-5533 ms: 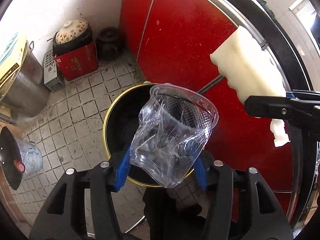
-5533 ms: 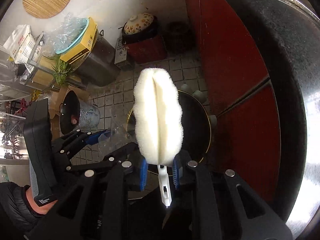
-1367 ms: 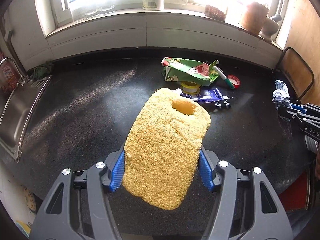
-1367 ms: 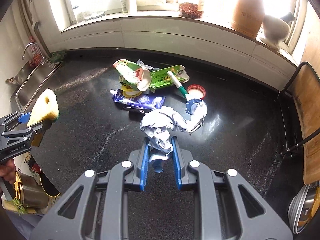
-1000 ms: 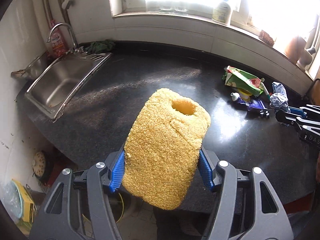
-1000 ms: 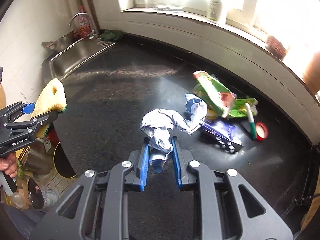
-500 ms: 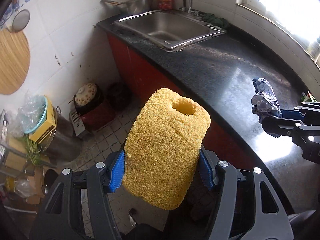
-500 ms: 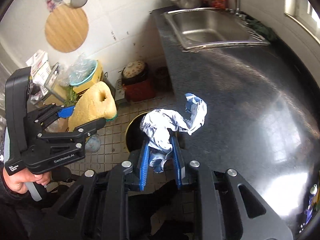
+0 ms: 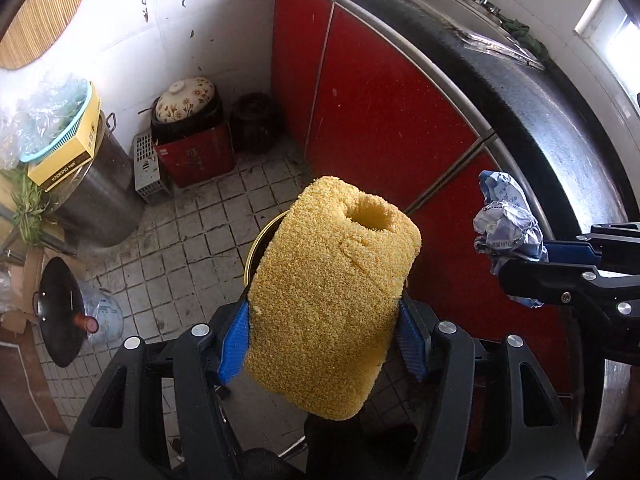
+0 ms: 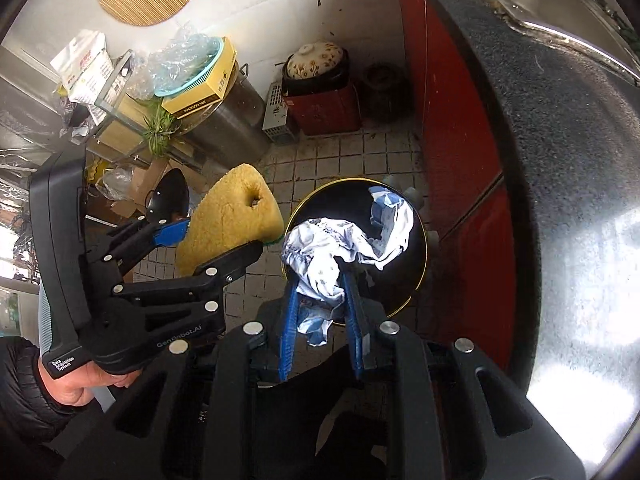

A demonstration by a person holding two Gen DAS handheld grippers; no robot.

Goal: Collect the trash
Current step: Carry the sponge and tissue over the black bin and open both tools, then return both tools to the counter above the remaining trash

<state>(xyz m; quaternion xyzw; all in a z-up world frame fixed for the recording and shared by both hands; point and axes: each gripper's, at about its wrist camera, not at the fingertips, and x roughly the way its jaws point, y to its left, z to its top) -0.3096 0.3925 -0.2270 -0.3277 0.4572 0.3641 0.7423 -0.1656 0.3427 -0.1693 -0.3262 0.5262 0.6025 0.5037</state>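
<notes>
Left wrist view: the left gripper pinches a yellow sponge between its 2 blue pads, which press into the sponge's lower sides. The sponge stands up out of the jaws, a round hole near its far end. Behind it shows only a sliver of the gold rim of a black bin on the tiled floor. At the right, the right gripper reaches in, clamped on a crumpled blue-and-white wrapper in front of the red cabinet doors. Far left stand a steel pot and a flowered-lid pot.

Right wrist view: the right gripper has its 2 fingers drawn close together, squeezing the wrapper, whose loose bulk spreads beyond the tips and a tail hangs back between them. This view shows what the other hides: the bin's whole round mouth, directly beneath the wrapper. The left gripper is at the left, its sponge just beside the bin's left rim, over the floor. A hand in a dark sleeve grips its handle. The black countertop curves along the right.
</notes>
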